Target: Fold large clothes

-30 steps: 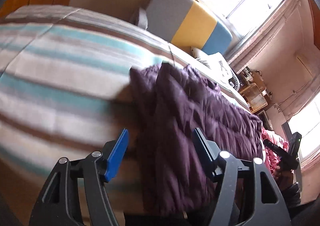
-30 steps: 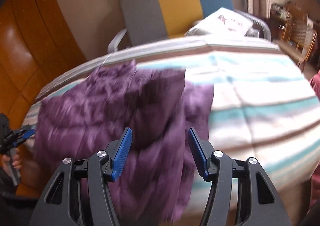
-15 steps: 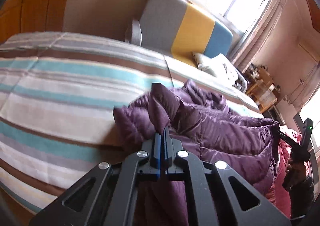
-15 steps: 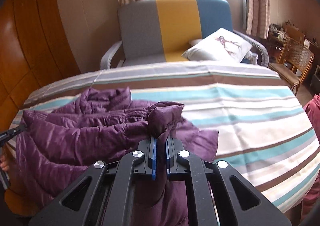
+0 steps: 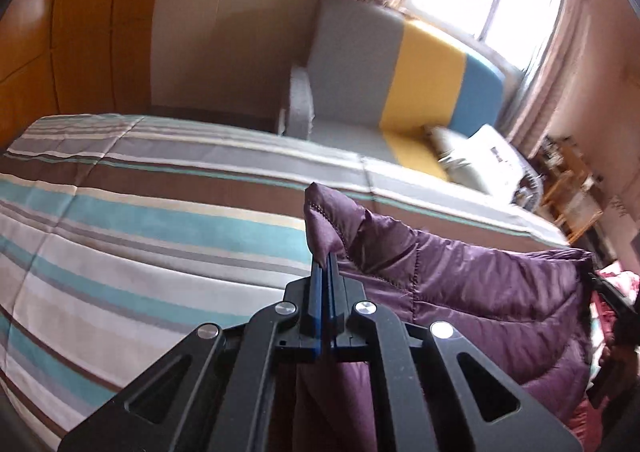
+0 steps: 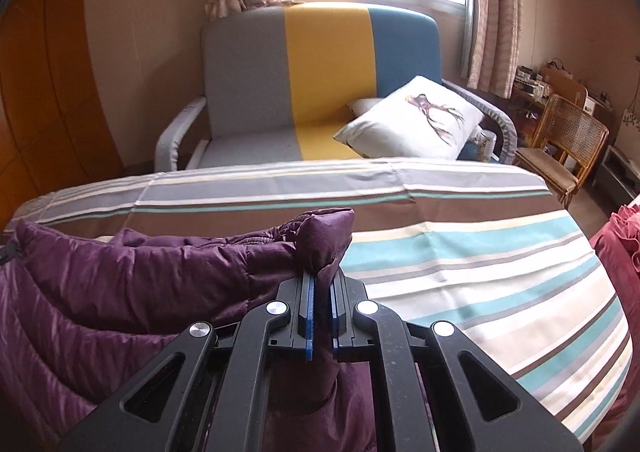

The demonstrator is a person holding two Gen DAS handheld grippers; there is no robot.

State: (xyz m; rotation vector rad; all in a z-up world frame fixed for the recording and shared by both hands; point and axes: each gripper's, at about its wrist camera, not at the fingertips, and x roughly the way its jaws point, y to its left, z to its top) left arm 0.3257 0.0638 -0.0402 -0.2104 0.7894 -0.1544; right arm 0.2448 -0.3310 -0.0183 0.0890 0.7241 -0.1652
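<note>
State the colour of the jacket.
Dark purple jacket, clearest in the right wrist view.

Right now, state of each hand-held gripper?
Left hand-held gripper: closed on the quilted purple puffer jacket.
Right hand-held gripper: closed on the same jacket.

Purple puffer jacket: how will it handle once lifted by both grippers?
The purple puffer jacket is probably floppy: it sags between the left gripper and right gripper. Likely light, being puffy. Its sheen suggests it may slip.
</note>
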